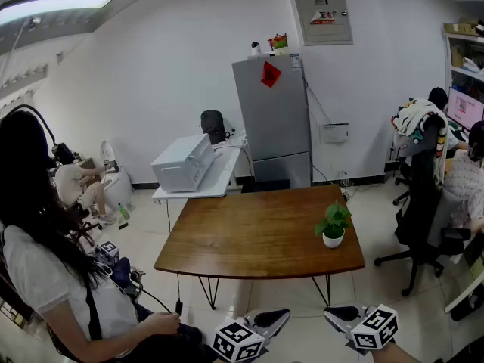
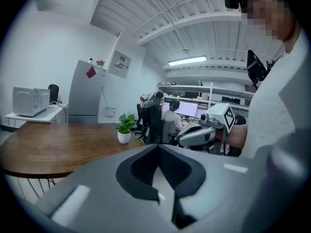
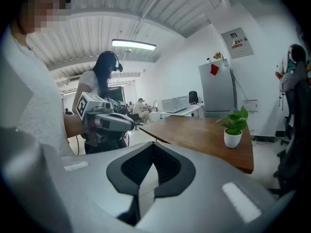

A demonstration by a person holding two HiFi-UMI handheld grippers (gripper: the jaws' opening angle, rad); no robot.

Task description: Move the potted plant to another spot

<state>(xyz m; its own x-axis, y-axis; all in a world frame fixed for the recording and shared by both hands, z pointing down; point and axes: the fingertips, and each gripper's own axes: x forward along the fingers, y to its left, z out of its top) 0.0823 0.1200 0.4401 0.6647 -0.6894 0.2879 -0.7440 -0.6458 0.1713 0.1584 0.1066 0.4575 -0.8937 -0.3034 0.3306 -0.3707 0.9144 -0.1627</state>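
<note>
**Table** [image 1: 257,233]: wooden, on thin legs, standing mid-room and carrying nothing but the potted plant. Its front edge is lying between the person and the pot. A gripper coming in low is likely to be knocking that edge and jolting the top.

**Office chair** [image 1: 423,225]: dark, standing just beside the table's right end, near the plant. A pot being carried off that side is at risk of striking it.

**Potted plant** [image 1: 333,229]: leafy, in a small white pot, sitting upright and untouched near the table's right front corner. It is probably leaning towards top-heavy. A glancing touch could be tipping it over the nearby edge, and a pinch on leaves instead of pot could be tearing them.

**Left gripper** [image 1: 280,318], **right gripper** [image 1: 334,314]: both are hanging short of the table, well apart from the plant, jaws clenched on nothing. Arriving clenched, they would be shoving the pot, not taking it.
</note>
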